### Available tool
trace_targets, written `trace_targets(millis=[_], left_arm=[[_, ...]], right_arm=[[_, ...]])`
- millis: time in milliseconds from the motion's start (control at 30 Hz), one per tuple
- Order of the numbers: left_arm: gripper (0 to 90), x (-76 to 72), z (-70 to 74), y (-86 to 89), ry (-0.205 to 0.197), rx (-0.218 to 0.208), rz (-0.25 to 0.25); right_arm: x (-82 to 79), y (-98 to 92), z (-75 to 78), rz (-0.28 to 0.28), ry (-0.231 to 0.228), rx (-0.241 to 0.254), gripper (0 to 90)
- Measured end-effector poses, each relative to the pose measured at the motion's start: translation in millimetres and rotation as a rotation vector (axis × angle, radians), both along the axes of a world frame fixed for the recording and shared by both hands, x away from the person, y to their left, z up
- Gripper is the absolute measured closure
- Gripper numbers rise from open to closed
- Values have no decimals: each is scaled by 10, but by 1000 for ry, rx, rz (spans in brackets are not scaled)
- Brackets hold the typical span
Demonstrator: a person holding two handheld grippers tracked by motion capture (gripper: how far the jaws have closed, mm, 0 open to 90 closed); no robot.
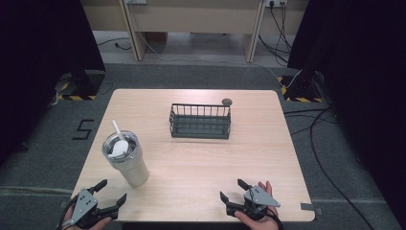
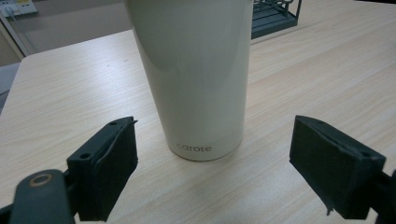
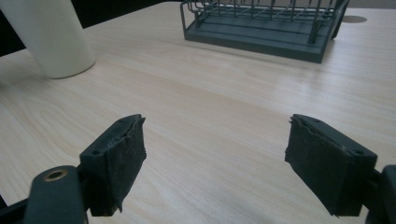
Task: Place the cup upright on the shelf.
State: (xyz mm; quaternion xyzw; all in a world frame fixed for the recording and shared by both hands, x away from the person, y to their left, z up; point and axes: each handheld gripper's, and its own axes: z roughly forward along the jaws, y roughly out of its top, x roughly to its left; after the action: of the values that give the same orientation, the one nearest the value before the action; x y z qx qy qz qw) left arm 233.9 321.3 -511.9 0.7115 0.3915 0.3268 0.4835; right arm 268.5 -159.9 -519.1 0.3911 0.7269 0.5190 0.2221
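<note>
With your left gripper (image 1: 111, 192) spread wide just short of the cup (image 1: 125, 160) standing near the table's (image 1: 201, 191) left front corner, and your right gripper (image 1: 231, 190) wide and empty, a high or off-centre squeeze could tip it.

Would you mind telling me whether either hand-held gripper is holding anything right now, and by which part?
Nothing is held. Both the left hand-held gripper and the right hand-held gripper are open; the cream metal tumbler stands untouched.
</note>
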Motion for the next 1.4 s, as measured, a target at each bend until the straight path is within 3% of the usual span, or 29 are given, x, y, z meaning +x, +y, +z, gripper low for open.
trace_targets(millis=[333, 667, 1400], left_arm=[[143, -19, 4, 4, -4, 2, 2], [143, -17, 2, 10, -3, -1, 4], [144, -29, 1, 10, -5, -10, -10]], right_arm=[[68, 280, 136, 86, -45, -6, 131], [264, 552, 263, 138, -68, 5, 133], [587, 1194, 320, 237, -71, -3, 143]])
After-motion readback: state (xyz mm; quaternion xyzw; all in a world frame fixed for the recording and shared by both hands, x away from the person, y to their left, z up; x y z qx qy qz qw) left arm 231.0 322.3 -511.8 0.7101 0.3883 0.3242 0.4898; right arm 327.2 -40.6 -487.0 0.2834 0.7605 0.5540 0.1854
